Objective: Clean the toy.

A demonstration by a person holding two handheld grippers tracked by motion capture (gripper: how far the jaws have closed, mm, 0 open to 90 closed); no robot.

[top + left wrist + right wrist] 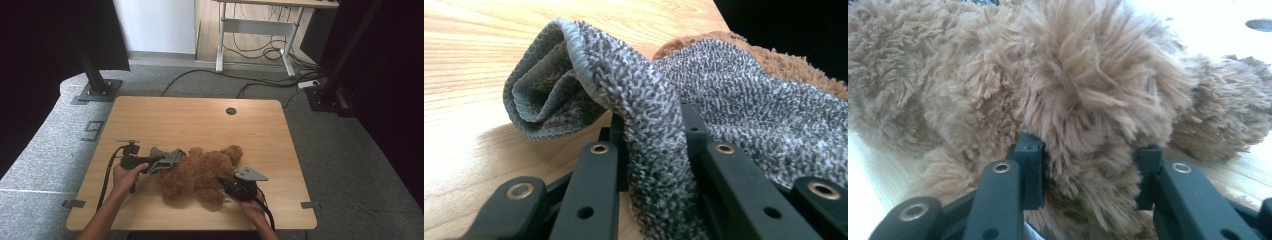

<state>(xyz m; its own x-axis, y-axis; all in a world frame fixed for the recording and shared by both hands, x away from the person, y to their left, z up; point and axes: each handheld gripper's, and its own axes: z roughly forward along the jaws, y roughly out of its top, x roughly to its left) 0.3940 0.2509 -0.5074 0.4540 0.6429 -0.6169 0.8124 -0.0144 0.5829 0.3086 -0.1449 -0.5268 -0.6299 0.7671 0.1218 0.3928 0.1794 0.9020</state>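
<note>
One teddy bear, one grey knit sock, two grippers. Bear lies mid-table, long axis left-right. Left gripper clamped on sock at bear's left end; right gripper clamped on bear's plush limb

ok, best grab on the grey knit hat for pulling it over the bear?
Probably the rolled cuff of the grey knit hat, approached from its open end away from the teddy bear. The left claw already pinches a fold just behind the cuff.
</note>
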